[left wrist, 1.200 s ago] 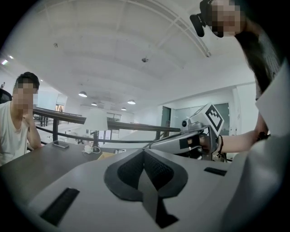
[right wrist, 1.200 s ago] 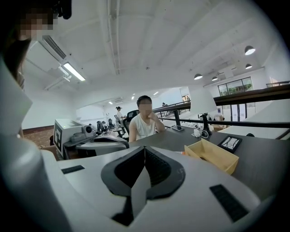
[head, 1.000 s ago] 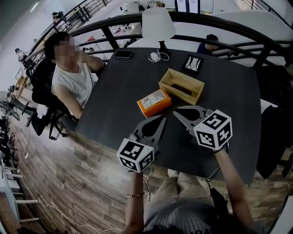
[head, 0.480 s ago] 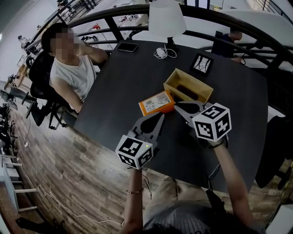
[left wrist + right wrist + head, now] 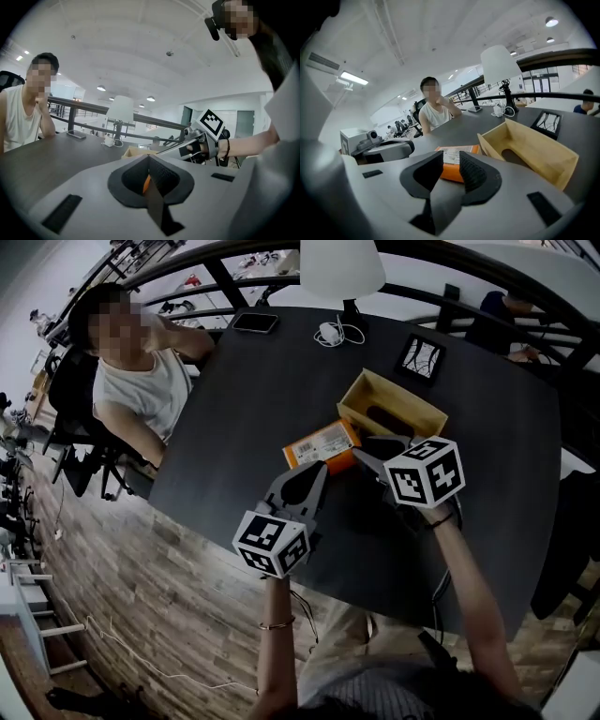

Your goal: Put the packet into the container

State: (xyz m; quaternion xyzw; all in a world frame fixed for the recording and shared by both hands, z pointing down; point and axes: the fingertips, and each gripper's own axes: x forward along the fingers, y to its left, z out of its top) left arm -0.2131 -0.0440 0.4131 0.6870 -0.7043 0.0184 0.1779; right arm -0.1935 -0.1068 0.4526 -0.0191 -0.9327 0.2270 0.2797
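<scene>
Dark table (image 5: 253,409) fills the head view. A person in a white sleeveless top (image 5: 141,395) sits at its left edge; a white lamp (image 5: 342,263) stands at the far edge. Left gripper (image 5: 322,468): jaws closed together, nothing gripped, tip pointing at the packet's near side, with a sliver of orange visible past the pads. Right gripper (image 5: 360,454): jaws opening, now a moderate gap; the packet lies just ahead of that gap and the pads are not pressing on it. Open wooden container (image 5: 412,397) sits on the table just right of and behind the packet, with a dark oval cut-out in its floor. Orange packet (image 5: 322,444), white label up, lies flat on the table outside the container, beside its near-left corner. Further back: a framed picture (image 5: 420,357), a phone (image 5: 255,322), and a white charger with cable (image 5: 333,332)
</scene>
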